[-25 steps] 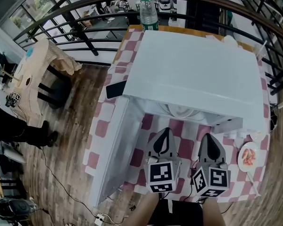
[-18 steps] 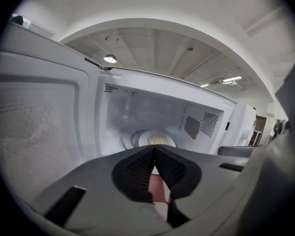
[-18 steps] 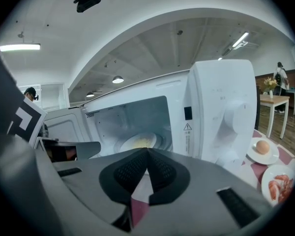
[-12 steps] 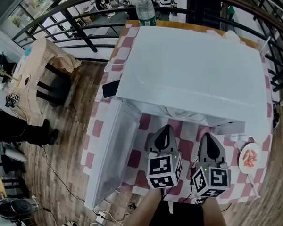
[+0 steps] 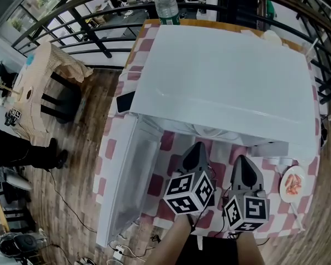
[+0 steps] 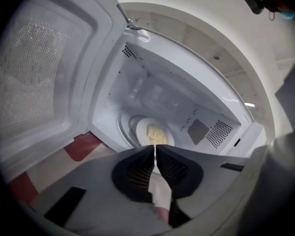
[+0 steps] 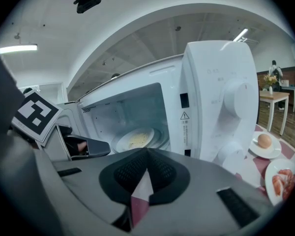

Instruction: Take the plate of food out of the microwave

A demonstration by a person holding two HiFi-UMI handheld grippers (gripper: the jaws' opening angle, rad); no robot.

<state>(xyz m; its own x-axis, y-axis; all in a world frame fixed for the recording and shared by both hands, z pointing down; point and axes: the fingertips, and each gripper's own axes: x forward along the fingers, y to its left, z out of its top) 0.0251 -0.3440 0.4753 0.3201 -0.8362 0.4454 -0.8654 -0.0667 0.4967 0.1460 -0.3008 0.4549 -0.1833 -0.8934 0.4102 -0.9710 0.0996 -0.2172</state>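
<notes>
The left gripper (image 5: 197, 147) had rolled about its own line since the earlier pictures: in the head view its marker cube, square-on before, now sat tilted with two faces showing, low in the middle of the frame. The right gripper (image 5: 244, 160) had kept its place just to the right of it.

Both grippers pointed up the frame at the one white microwave (image 5: 226, 81), which filled the centre and upper right. Its single door (image 5: 124, 181) hung open toward the lower left.

In the left gripper view, the left gripper's (image 6: 155, 147) two jaws stood closed to a thin slit with nothing between them. Just above their tips, deep in the lit cavity, sat one plate of food (image 6: 155, 132) with a pale yellow heap on it. In the right gripper view, the right gripper's (image 7: 147, 151) two jaws were pressed together and empty. The same plate (image 7: 135, 139) showed in the cavity at centre left, apart from the tips.

Two more plates lay outside the microwave at the right edge of that view. One was a small plate (image 7: 263, 144) bearing a round egg-like thing, and the other was a plate of pink pieces (image 7: 282, 181) below it. Only the pink one (image 5: 292, 184) was plain in the head view, at lower right on the red-and-white checked cloth (image 5: 165, 142).

One water bottle (image 5: 166, 4) stood at the top centre, behind the microwave. One flat black thing (image 5: 124, 101) lay at the microwave's left side.
</notes>
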